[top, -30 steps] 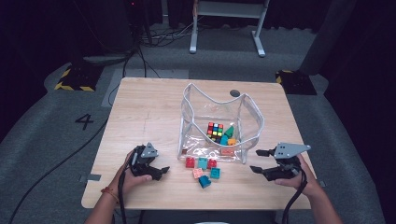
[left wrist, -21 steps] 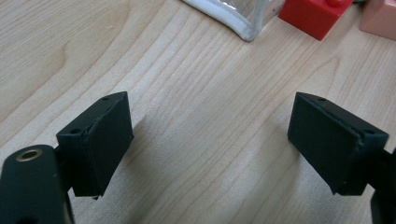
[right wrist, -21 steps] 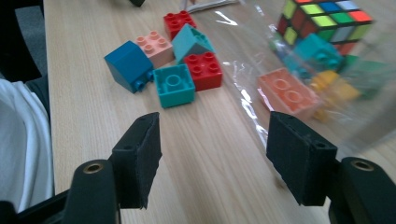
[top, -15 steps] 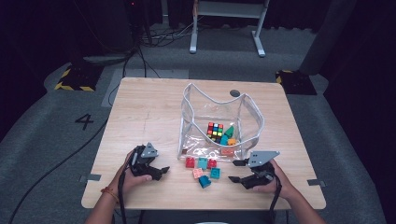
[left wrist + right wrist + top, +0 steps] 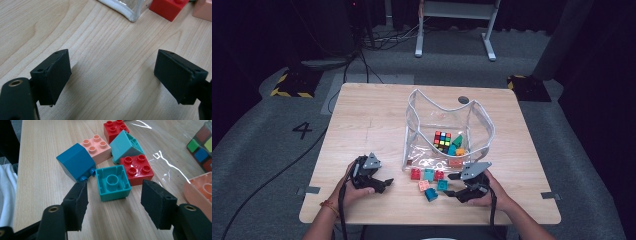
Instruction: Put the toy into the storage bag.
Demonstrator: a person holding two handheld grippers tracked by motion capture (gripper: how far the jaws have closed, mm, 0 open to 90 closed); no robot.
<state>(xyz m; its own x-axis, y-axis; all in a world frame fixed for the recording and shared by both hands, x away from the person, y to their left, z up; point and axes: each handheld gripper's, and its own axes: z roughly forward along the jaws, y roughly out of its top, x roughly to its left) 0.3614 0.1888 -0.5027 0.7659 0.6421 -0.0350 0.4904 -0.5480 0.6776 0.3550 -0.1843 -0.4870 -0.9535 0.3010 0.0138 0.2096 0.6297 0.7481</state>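
Several toy bricks lie on the wooden table [image 5: 362, 115] in front of a clear plastic bag [image 5: 484, 125]. My right gripper [image 5: 451, 185] stands open just right of them. In the right gripper view, my right gripper [image 5: 115, 195] has its jaws on either side of an upturned teal brick [image 5: 113, 183], close to it and not touching. Beyond that brick are a blue brick [image 5: 75, 165], a pink brick [image 5: 96, 146] and two red ones [image 5: 136, 168]. My left gripper [image 5: 384, 184] rests open at the front left, over bare wood, its fingers [image 5: 53, 72] holding nothing.
Inside the bag are a Rubik's cube [image 5: 442, 140], green and teal pieces and an orange brick [image 5: 456, 161]. The bag's white seam [image 5: 125, 10] and a red brick [image 5: 168, 8] lie ahead of the left gripper. The table's front edge is close behind both hands.
My right gripper has moved left along the table from the right side up to the loose bricks. The left gripper has stayed where it was.
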